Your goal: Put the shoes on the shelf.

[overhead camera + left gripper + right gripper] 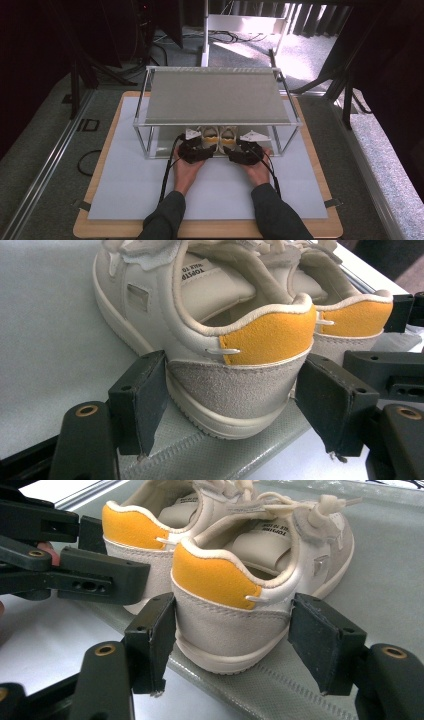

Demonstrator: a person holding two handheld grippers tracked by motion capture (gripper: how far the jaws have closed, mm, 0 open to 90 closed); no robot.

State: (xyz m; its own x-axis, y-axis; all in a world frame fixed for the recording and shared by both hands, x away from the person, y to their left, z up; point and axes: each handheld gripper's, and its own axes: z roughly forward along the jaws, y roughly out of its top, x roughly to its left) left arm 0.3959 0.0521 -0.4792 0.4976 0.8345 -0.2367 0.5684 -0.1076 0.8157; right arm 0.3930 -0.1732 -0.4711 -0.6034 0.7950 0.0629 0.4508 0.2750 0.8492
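Left hand-held gripper [230, 405] spread wide around the heel of the left shoe [200, 330]; its left pad touches the heel side, the right pad sits just off it. Right hand-held gripper [232, 640] likewise spread around the heel of the right shoe [250, 580], left pad touching, right pad just clear. Both shoes sit side by side on the rack's lower shelf [162, 145], under the top shelf [215, 95], on the desk [125, 200].
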